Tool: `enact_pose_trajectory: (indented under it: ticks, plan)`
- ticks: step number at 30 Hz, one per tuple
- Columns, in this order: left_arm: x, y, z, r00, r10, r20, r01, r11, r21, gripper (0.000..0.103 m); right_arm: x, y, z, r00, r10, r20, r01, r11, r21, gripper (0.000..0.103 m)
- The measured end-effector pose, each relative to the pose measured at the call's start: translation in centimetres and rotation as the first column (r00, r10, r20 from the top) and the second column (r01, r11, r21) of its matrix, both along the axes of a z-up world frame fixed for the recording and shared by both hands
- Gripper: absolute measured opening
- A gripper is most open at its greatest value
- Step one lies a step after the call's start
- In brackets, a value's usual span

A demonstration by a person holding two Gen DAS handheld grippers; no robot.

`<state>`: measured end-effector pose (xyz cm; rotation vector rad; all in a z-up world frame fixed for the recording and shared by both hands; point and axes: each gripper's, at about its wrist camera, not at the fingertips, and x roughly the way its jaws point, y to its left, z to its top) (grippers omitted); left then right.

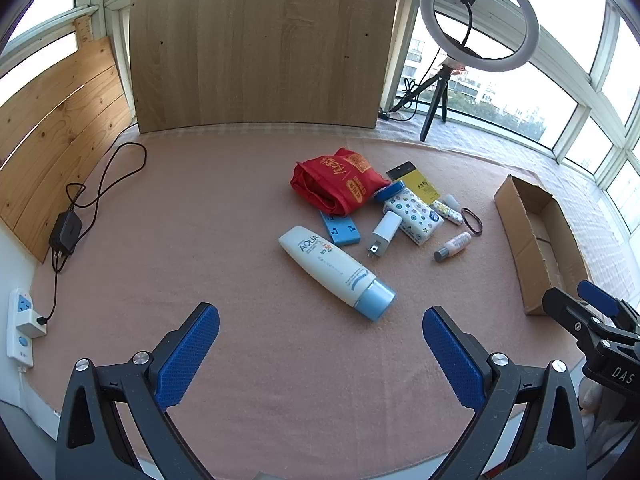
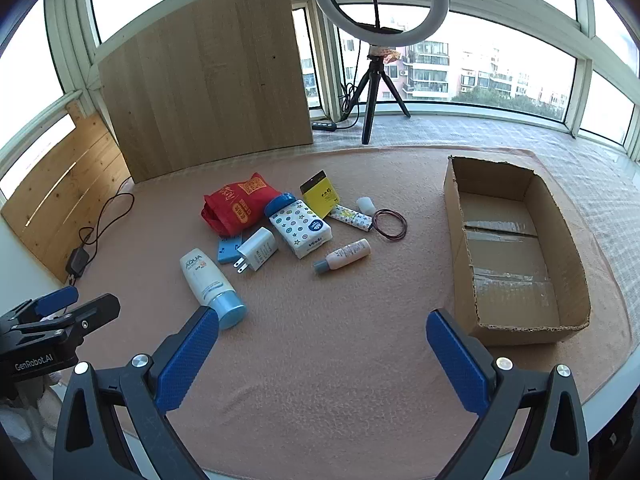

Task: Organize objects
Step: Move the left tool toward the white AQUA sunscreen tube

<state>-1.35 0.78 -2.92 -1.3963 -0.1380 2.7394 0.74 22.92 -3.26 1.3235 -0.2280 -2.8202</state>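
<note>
Both tools hover low over the worktop point(image 1: 200, 240), a surface under fuzzy pink cloth. The left gripper point(image 1: 320, 344) has its jaws spread wide with nothing between them; the ribbed blue pads point(image 1: 188, 356) are bare. Just ahead of it, slightly right, lies the white sunscreen tube point(image 1: 332, 268), its pale blue cap nearest the jaws.

The right gripper point(image 2: 322, 350) is spread wide too, holding nothing. That tube point(image 2: 208, 280) lies just beyond its left pad, and the cardboard box point(image 2: 456, 240) sits just ahead of its right pad, open-topped, with tape strips across its bare floor.

Farther out lies the cluster: a crumpled red bag point(image 2: 236, 208), a white charger plug point(image 2: 258, 254), a patterned tissue pack point(image 2: 302, 230), a small pink bottle point(image 2: 346, 258) and a dark hair tie point(image 2: 390, 224).

Only the left view shows the wall socket strip point(image 1: 20, 320); only the right view looks inside the box.
</note>
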Motion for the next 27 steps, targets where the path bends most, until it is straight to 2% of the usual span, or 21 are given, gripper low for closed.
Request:
enact_pose_trajectory:
  ticks: [27]
  plan:
    - [-0.26, -0.09, -0.18, 1.000, -0.001, 0.000, 0.001, 1.000, -0.002, 0.103, -0.19, -0.05, -0.22, 1.000, 0.004, 0.020, -0.005, 1.000, 0.017, 0.103]
